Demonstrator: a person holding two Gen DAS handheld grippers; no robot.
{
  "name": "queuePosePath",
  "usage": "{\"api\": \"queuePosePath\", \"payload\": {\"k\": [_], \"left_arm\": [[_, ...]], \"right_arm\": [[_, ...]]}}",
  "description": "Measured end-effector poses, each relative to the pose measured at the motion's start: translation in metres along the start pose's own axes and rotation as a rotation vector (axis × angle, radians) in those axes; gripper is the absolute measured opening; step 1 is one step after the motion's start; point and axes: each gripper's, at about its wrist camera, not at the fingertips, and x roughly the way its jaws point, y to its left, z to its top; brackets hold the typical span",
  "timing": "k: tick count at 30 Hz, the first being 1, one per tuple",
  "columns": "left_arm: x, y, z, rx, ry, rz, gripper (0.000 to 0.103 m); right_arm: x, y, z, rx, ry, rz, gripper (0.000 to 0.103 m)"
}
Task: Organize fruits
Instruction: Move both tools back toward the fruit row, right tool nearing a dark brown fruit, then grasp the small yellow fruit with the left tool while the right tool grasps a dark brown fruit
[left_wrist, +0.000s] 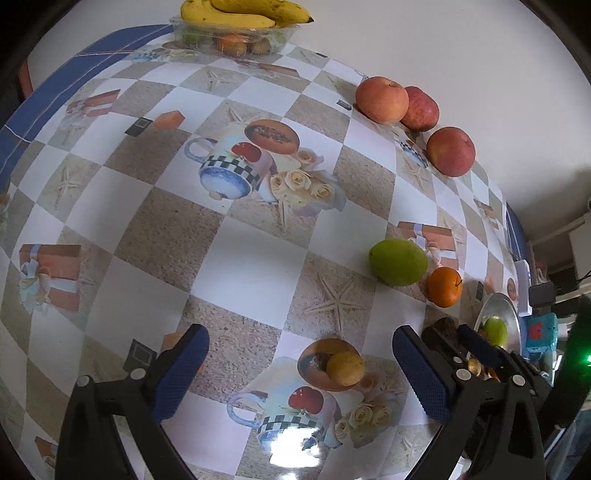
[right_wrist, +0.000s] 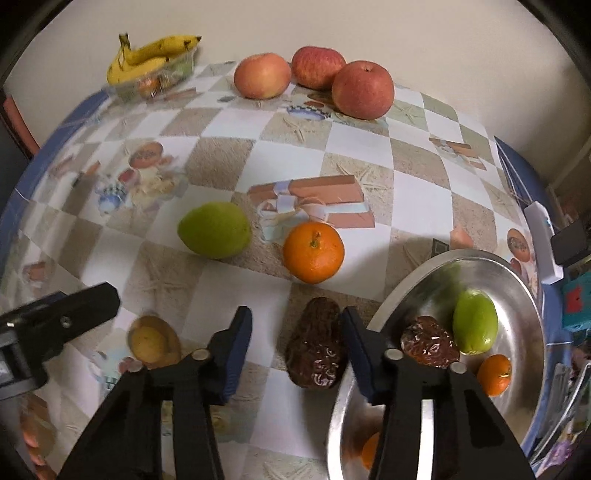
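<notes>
My left gripper (left_wrist: 301, 363) is open over the patterned tablecloth, and a small yellow fruit (left_wrist: 345, 368) lies between its fingers; it also shows in the right wrist view (right_wrist: 149, 343). My right gripper (right_wrist: 297, 345) is open around a dark brown avocado (right_wrist: 316, 345) lying on the table, its fingers beside it. A steel plate (right_wrist: 524, 295) at the right holds a green fruit (right_wrist: 474, 321), a brown fruit (right_wrist: 430, 341) and an orange (right_wrist: 494, 374). A green mango (right_wrist: 214, 229) and an orange (right_wrist: 313, 252) lie on the table ahead.
Three red apples (right_wrist: 362, 90) stand at the table's far edge by the wall. A clear tray with bananas (right_wrist: 151, 59) on other fruit sits at the far left. The left gripper's body (right_wrist: 55, 325) is to the right gripper's left. A white box (right_wrist: 543, 240) lies at the table's right edge.
</notes>
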Motion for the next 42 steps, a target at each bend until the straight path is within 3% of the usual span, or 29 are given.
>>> {"api": "queuePosePath", "payload": {"k": [3,8,13,23,29,36,42], "left_arm": [[0.001,-0.001,0.000,0.000,0.003,-0.002,0.100],[0.004,-0.001,0.001,-0.005,0.017,-0.006,0.100],[0.007,-0.002,-0.002,-0.004,0.030,-0.011,0.100],[0.013,-0.007,-0.005,0.008,0.057,-0.028,0.100],[0.017,-0.008,-0.007,0.015,0.074,-0.038,0.100],[0.023,-0.012,-0.010,0.016,0.110,-0.077,0.081],[0.026,-0.021,-0.014,0.056,0.129,-0.090,0.048]], "right_arm": [[0.003,0.006,0.000,-0.046,-0.001,-0.054,0.045],[0.006,0.005,-0.001,-0.072,-0.004,-0.118,0.030],[0.005,0.004,-0.001,-0.071,-0.009,-0.119,0.028],[0.001,-0.006,0.001,0.016,-0.001,-0.022,0.028],[-0.004,-0.005,0.002,0.036,-0.007,0.036,0.022],[-0.008,-0.011,0.000,0.068,0.013,0.106,0.022],[-0.010,-0.020,-0.001,0.118,0.011,0.133,0.022]]}}
